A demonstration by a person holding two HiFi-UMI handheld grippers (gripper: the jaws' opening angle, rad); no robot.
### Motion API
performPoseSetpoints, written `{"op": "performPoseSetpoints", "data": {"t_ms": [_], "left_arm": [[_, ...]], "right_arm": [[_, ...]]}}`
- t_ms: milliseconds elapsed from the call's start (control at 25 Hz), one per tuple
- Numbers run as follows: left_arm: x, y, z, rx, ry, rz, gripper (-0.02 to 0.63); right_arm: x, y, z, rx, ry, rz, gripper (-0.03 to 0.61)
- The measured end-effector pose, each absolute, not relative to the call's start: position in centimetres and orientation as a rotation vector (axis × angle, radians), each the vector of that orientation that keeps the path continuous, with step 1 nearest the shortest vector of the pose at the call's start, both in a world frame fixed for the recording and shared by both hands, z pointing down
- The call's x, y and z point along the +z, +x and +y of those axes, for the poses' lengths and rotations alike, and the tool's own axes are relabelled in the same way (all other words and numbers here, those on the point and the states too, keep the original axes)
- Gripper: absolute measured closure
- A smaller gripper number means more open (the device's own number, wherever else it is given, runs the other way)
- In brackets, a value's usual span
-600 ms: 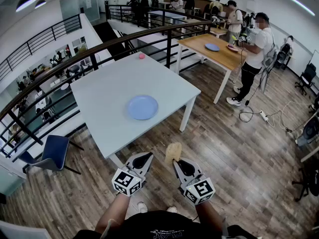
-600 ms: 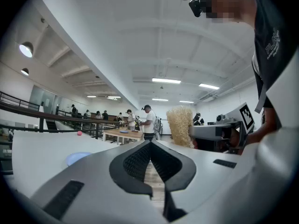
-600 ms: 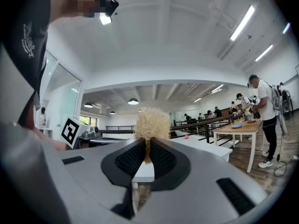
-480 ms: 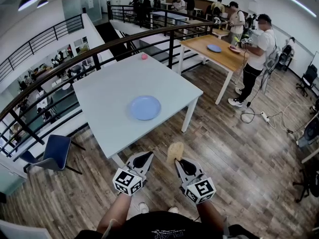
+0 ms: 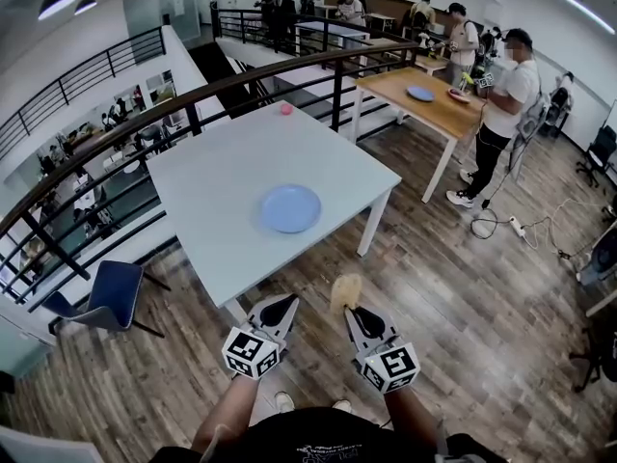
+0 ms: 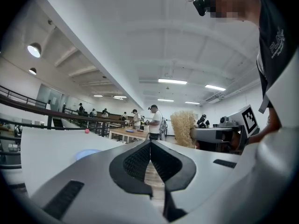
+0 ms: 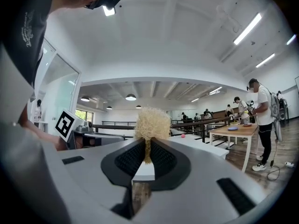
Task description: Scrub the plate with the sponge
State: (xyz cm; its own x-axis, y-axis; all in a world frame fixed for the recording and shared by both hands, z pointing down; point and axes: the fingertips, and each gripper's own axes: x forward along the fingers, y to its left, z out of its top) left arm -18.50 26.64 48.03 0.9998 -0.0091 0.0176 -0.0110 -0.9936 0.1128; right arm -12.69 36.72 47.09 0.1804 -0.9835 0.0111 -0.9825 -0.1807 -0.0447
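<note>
A light-blue plate [image 5: 290, 207] lies on the white table [image 5: 222, 177], toward its near right part; it shows as a faint blue patch [image 6: 87, 153] in the left gripper view. My right gripper [image 5: 349, 306] is shut on a straw-coloured fibrous sponge [image 5: 344, 288], which sticks out beyond the jaws [image 7: 152, 123]. My left gripper [image 5: 285, 304] is shut with nothing between its jaws. Both grippers are held level over the wooden floor, short of the table's near corner, side by side.
A small pink ball [image 5: 286, 108] sits at the table's far edge by the black railing [image 5: 193, 95]. A blue chair [image 5: 104, 296] stands left of the table. A person [image 5: 503, 114] stands at a wooden table [image 5: 429, 99] at the back right. Cables [image 5: 521, 228] lie on the floor.
The table and plate have drifted slightly right and nearer in the head view. Both grippers keep their pose, the right one still holding the sponge.
</note>
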Motion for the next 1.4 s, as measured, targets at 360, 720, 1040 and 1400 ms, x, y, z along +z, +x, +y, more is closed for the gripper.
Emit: {"op": "performPoseSetpoints", "data": {"t_ms": [360,720,1040,1400], "left_arm": [[48.6,-19.8,24.3,0.043,3.003,-0.034,0.601],[48.5,-21.0,22.5,0.06,3.011,0.011,0.601],[49.0,-22.4,20.9,0.091,3.019,0.055,0.601],[49.5,-21.4,18.9,0.088,2.969,0.013,0.601]], "right_arm": [[46.7,-13.8,34.4,-0.08,-2.351,1.99,0.534],[46.9,-15.5,32.0,-0.093,-2.384,1.982,0.534],[47.6,-16.3,30.4,-0.119,-2.439,1.907,0.534],[48.3,-15.1,29.2,-0.143,-2.452,1.905,0.534]]}}
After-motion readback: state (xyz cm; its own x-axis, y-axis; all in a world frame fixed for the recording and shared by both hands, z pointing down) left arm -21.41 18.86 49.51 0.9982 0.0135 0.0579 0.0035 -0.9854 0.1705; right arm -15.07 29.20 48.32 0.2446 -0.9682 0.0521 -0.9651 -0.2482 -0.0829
